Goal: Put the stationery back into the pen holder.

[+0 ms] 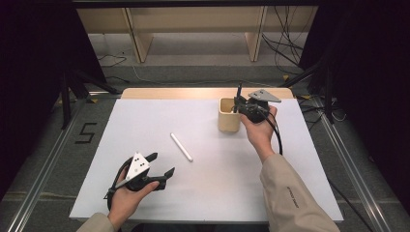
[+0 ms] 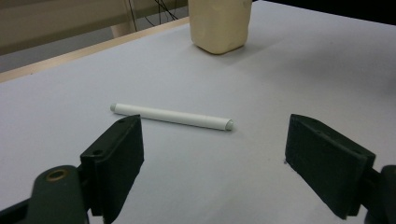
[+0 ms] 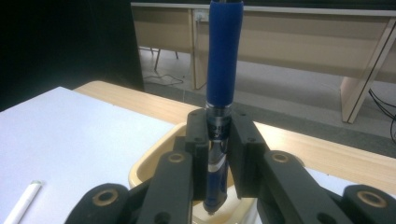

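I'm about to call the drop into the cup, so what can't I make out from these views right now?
- Inside of the cream cup: high view, hidden by its own wall and the right gripper; right gripper view, blocked by the jaws.
- Blue pen: top end cut off by the upper edge of the right gripper view; in the high view too small to read.
- White pen: any marking too small to tell.
- Left gripper: lower parts cut off by the bottom edge.

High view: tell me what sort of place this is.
Probably a lab recording station: a white table between metal rails, dark curtains at the sides, loose cables on the floor, and bare wooden shelving behind.
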Available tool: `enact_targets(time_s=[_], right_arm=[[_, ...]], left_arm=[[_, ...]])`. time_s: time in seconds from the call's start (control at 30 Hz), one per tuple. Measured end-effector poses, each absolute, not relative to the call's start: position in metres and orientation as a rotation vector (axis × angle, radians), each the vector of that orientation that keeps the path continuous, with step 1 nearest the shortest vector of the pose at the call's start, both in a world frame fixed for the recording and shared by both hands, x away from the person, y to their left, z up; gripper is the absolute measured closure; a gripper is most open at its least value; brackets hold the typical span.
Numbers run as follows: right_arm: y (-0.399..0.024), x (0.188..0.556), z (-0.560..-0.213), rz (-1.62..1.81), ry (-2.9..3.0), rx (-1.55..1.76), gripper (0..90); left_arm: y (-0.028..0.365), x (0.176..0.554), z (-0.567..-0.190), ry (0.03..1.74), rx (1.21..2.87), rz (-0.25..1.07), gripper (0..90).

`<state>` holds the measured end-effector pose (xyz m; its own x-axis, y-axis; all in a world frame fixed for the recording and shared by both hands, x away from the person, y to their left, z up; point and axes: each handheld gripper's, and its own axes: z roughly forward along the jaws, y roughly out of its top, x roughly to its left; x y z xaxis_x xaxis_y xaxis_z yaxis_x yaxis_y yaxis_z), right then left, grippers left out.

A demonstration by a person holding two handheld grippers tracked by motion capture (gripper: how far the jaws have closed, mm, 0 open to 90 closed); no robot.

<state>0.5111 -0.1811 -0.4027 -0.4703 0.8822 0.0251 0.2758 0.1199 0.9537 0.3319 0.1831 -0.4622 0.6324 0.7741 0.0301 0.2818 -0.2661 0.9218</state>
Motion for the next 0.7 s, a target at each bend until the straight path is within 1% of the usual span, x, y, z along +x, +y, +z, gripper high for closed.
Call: enact_targets(time_s=[0.7], right_arm=[[-0.181,0.514,-0.419,1.343,1.852,1.161,79.4]], left_arm=[[0.183,0.332,-0.463,0.844,1.835,0.601,19.4]])
